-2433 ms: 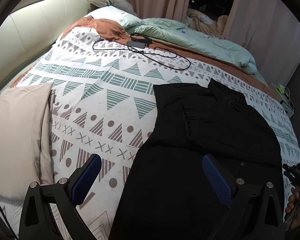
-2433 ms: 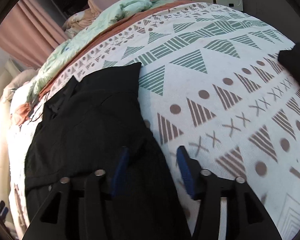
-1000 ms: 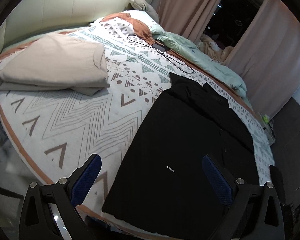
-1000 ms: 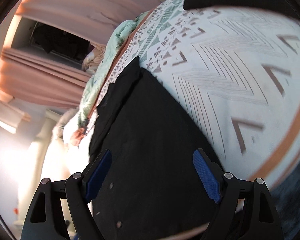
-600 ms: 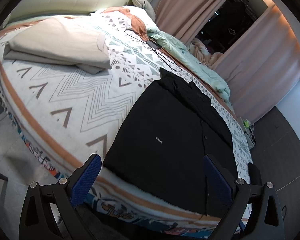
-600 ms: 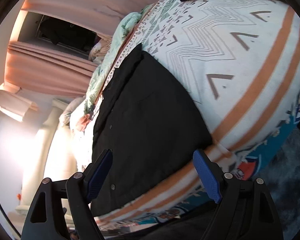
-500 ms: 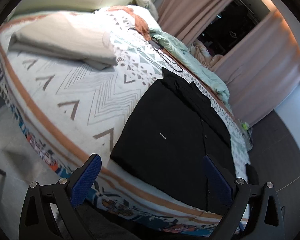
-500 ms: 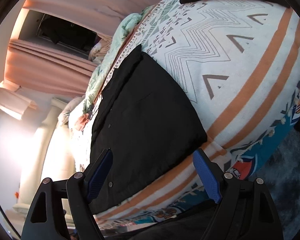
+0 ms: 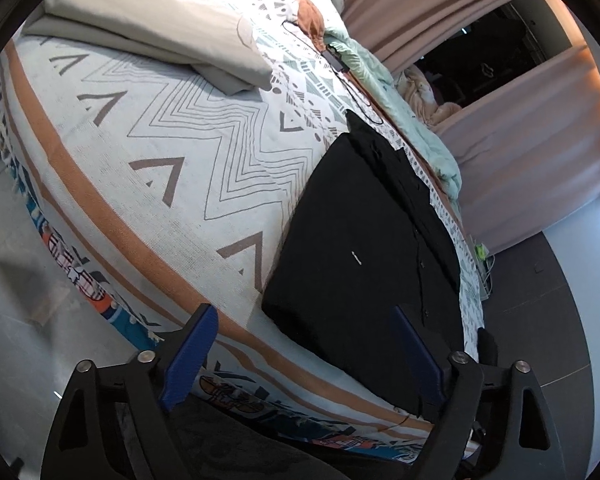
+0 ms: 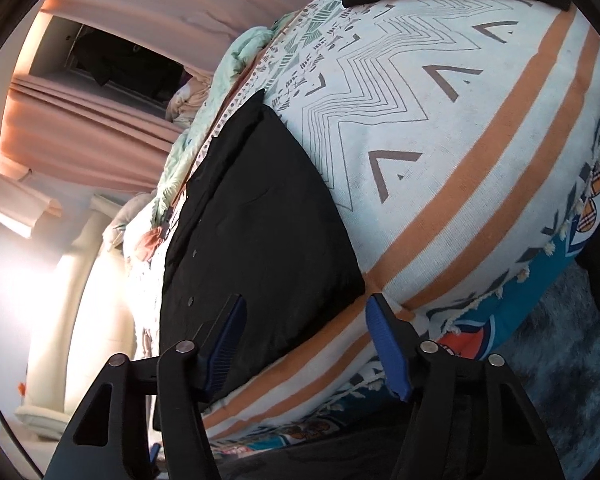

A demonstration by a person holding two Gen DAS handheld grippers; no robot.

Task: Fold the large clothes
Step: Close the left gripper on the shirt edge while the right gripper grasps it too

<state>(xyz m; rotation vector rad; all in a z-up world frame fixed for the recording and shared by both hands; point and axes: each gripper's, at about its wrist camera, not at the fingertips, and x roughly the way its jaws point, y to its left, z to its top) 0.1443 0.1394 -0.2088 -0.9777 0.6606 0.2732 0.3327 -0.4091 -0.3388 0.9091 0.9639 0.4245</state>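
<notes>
Black shirt (image 9: 364,248) on bed (image 9: 148,168) looks soft, floppy, light; grab near hem corners w/ left gripper (image 9: 304,356) & right gripper (image 10: 306,340), both spread, empty.

Both wrist views look from off the bed's foot edge, tilted; each faces up the bed (image 9: 148,184), sharing the black shirt (image 9: 364,256).
</notes>
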